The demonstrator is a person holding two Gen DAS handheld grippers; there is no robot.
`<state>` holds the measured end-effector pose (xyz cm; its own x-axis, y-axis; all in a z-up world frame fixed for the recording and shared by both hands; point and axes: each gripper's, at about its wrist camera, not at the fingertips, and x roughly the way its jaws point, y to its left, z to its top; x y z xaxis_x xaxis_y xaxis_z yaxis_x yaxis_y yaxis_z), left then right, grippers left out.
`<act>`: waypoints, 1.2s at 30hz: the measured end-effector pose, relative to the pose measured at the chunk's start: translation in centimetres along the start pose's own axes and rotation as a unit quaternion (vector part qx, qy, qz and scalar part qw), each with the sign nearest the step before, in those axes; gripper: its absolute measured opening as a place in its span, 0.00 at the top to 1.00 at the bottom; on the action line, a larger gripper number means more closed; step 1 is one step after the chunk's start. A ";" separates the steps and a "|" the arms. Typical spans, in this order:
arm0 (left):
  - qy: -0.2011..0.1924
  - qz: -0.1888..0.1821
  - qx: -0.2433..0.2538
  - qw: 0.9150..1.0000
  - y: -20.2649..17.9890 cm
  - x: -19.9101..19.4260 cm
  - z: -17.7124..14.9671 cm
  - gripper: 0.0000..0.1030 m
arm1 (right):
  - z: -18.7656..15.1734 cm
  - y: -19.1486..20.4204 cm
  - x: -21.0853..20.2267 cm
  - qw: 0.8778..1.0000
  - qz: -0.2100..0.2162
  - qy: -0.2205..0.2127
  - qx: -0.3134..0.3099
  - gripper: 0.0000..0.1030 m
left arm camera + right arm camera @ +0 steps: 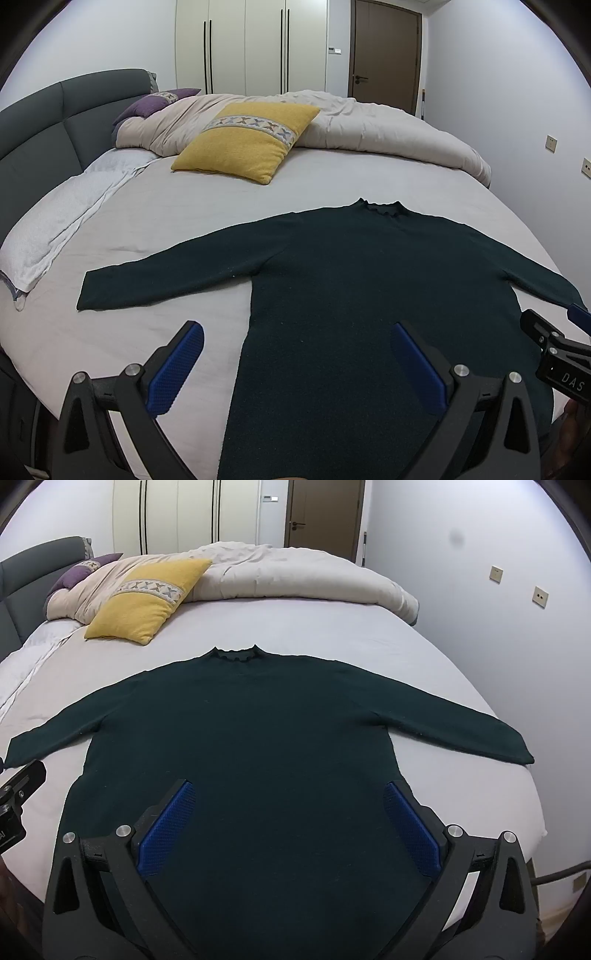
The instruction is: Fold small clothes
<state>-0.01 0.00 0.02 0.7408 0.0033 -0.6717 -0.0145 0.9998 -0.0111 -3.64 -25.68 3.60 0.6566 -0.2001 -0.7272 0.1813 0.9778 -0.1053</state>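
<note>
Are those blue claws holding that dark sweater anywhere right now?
No, nothing is held. The left gripper and the right gripper both stand wide open above the sweater, which lies spread flat on the bed.

Grey-sheeted bed (192, 206), dark sweater (351, 277) spread flat, yellow cushion (245, 142), bunched duvet (388, 129), white towel (55, 229)

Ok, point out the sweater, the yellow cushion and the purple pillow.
dark green sweater (258, 738), right wrist view, mid chest.
yellow cushion (240, 147), left wrist view, plain lower face.
purple pillow (147, 105), left wrist view, its front.
</note>
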 end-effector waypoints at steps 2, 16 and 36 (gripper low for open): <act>0.000 0.000 0.000 1.000 0.0 0.0 0.0 0.00 | -0.1 0.0 -0.2 1.000 0.001 -0.001 -0.001 0.00; 0.000 -0.001 -0.001 1.000 0.0 0.0 0.0 0.00 | -0.1 -0.2 -0.5 1.000 0.002 -0.001 0.000 0.00; 0.000 -0.001 -0.002 1.000 0.0 0.0 0.0 0.00 | -0.2 -0.1 -0.7 1.000 0.003 -0.001 0.000 0.00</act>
<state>-0.01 0.04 0.02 0.7405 0.0007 -0.6721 -0.0150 0.9998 -0.0155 -4.25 -25.66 3.95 0.6583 -0.1949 -0.7271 0.1774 0.9789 -0.1018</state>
